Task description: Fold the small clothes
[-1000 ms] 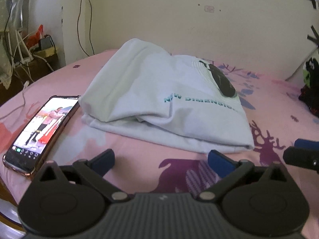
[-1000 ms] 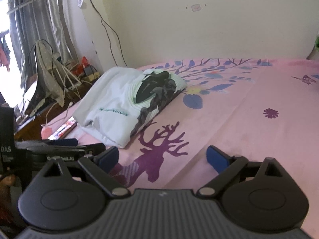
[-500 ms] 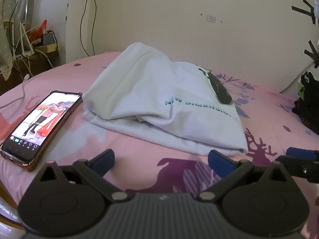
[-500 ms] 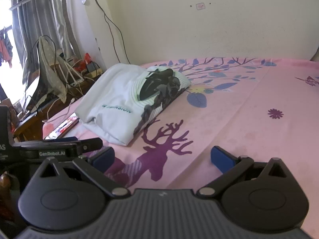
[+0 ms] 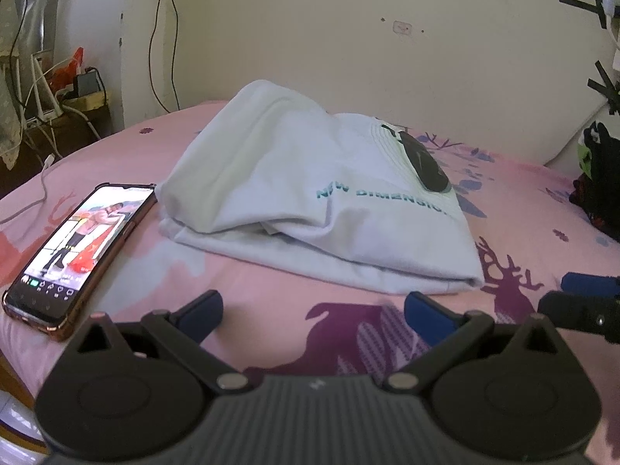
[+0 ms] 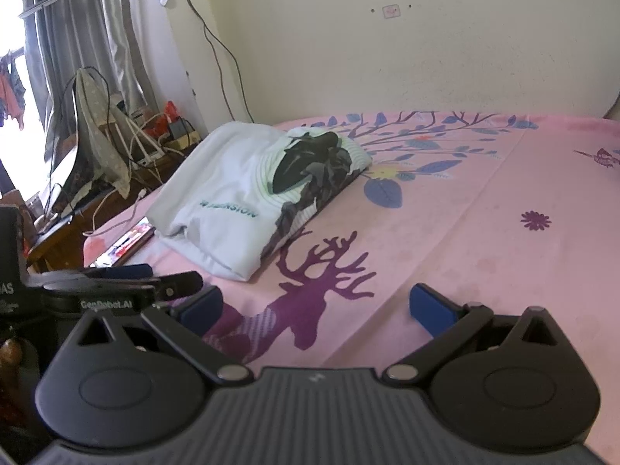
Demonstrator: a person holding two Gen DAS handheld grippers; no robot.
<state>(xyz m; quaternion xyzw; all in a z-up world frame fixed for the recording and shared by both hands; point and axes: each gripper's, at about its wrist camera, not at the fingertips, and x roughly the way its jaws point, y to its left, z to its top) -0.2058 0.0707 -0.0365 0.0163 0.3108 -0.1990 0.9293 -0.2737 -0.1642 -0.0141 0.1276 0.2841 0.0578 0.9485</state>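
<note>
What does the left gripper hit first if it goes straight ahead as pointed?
Probably the near edge of the folded white t-shirt; the open left gripper has only pink bedsheet ahead. Depth is uncertain.

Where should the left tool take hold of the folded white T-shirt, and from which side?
Probably the near right corner of the T-shirt, coming in low from the near edge of the bed. The stacked layers end there in a thin open edge, and the phone crowds the other end. The left tool is open.
</note>
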